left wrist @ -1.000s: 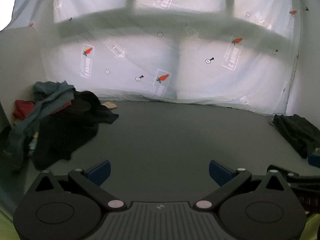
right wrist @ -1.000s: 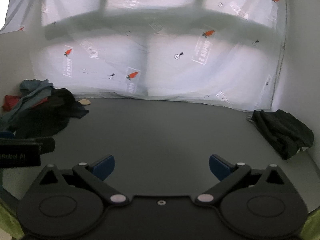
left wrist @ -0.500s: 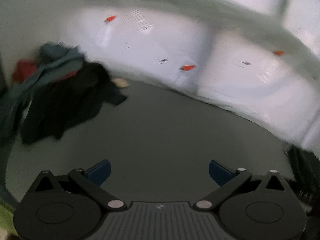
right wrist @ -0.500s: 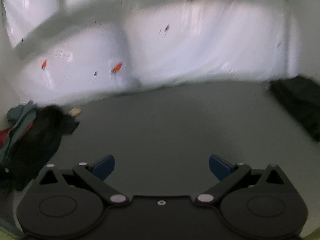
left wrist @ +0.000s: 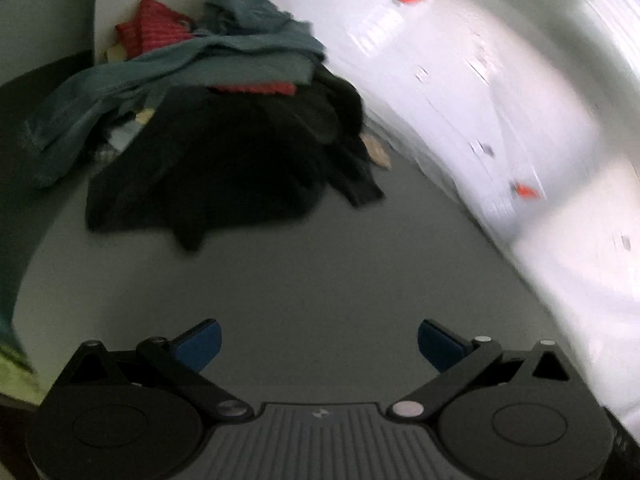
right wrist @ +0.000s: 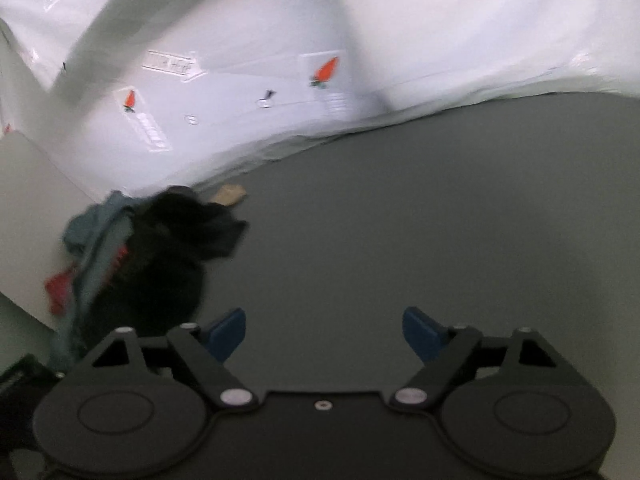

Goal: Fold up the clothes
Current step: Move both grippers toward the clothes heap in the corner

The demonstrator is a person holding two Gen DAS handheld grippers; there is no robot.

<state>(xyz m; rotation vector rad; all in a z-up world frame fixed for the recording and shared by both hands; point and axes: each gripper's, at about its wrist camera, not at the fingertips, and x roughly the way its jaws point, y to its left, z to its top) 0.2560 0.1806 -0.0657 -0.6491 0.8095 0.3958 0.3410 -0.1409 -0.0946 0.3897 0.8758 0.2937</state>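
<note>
A heap of clothes lies at the left of the grey table: a black garment (left wrist: pixel 240 160) in front, a teal one (left wrist: pixel 192 60) draped over it, a red one (left wrist: pixel 152 32) behind. My left gripper (left wrist: pixel 318 344) is open and empty, a short way in front of the black garment. In the right wrist view the same heap (right wrist: pixel 160 248) lies to the left. My right gripper (right wrist: pixel 322 334) is open and empty, its left finger close to the black garment's edge.
A white plastic sheet with orange carrot marks (right wrist: pixel 320 72) hangs behind the grey table (right wrist: pixel 440 220). A small beige scrap (right wrist: pixel 230 194) lies by the heap at the sheet's foot. A pale wall panel (right wrist: pixel 32 208) stands at the left.
Both grippers have swung left and moved toward the clothes heap, which now looks larger. The folded dark garment at the right has left both views. Both stay open.
</note>
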